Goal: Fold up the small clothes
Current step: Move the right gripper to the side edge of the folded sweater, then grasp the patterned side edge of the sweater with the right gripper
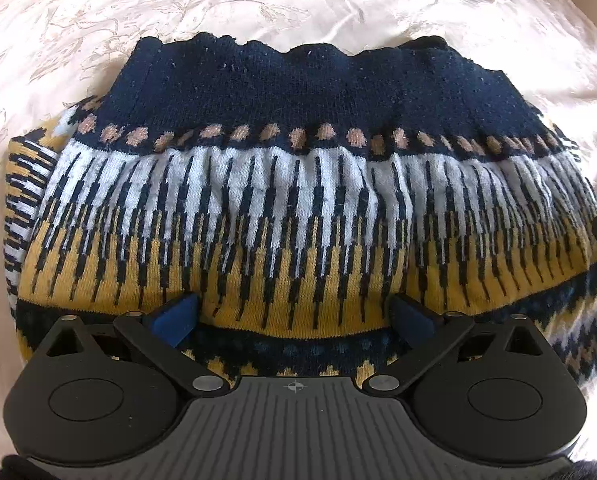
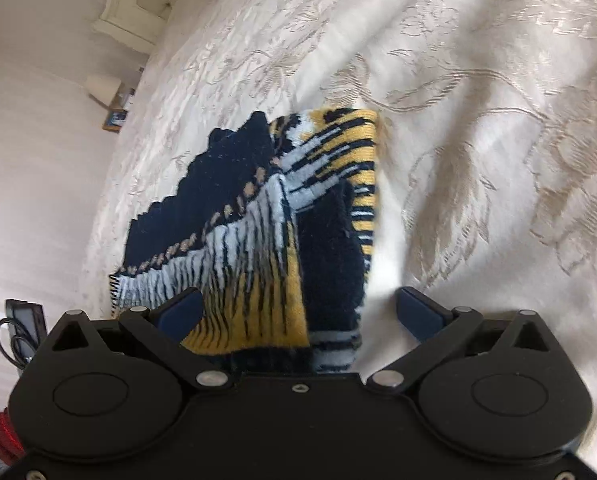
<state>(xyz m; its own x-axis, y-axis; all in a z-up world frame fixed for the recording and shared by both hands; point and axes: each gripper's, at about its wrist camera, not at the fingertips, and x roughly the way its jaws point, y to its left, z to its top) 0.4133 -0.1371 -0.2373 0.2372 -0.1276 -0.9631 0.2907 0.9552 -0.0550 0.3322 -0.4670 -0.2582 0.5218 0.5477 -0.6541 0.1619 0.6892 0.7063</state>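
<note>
A small knit sweater (image 1: 298, 184), patterned in navy, white and mustard yellow, lies folded on a cream bedspread (image 1: 338, 4). My left gripper (image 1: 294, 312) is open, its blue fingers (image 1: 178, 316) spread just above the sweater's near yellow band, holding nothing. In the right wrist view the same sweater (image 2: 258, 240) lies ahead, folded over with a sleeve layer on its right side. My right gripper (image 2: 298, 312) is open, its fingers (image 2: 418, 312) wide apart over the sweater's near edge, holding nothing.
The cream embroidered bedspread (image 2: 478, 120) spreads all around the sweater. A white headboard (image 2: 122, 8) and a bedside table with a lamp (image 2: 102, 84) stand at the far left. A dark device with cables (image 2: 22, 328) sits at the left edge.
</note>
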